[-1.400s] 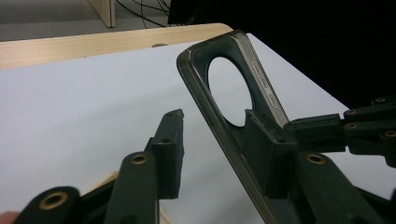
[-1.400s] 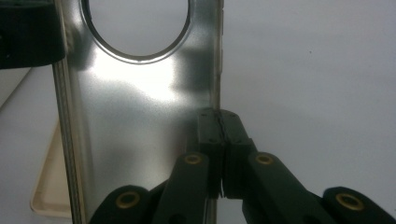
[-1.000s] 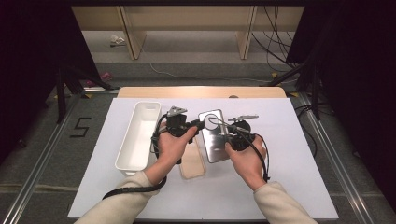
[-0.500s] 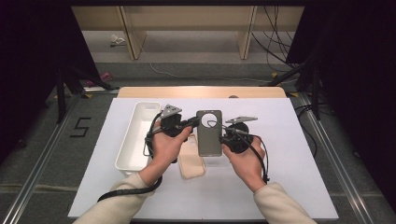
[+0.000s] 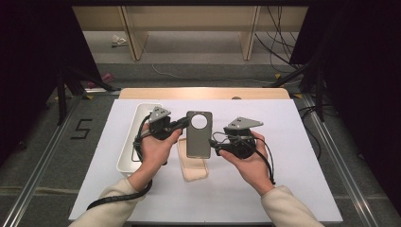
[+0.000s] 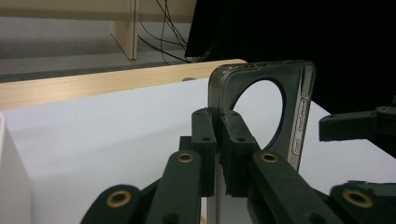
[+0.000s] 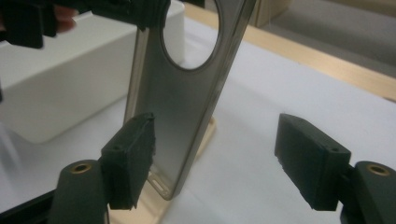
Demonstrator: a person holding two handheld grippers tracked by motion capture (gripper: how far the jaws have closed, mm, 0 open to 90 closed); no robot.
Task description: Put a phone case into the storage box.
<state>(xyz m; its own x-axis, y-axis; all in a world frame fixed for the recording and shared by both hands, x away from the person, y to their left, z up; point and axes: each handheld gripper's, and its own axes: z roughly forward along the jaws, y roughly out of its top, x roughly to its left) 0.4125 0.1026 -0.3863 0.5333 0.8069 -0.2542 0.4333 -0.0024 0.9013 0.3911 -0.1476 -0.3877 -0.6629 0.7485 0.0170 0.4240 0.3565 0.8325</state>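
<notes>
A smoky grey phone case with a round camera hole hangs above the table. My left gripper is shut on its upper left edge, and in the left gripper view the pads pinch the case rim. My right gripper sits at the case's lower right; its jaws have just been opening. In the right gripper view they stand wide apart with the case's lower edge between them, not pressed. A beige case lies flat on the table under the grey one.
A long white tray stands left of my left hand, close by the left gripper. The white table top has a wooden strip along its far edge. Dark screens stand to both sides.
The right gripper's jaws have opened and let go of the grey case. The left gripper keeps hold of it and has carried it a little to the left.
</notes>
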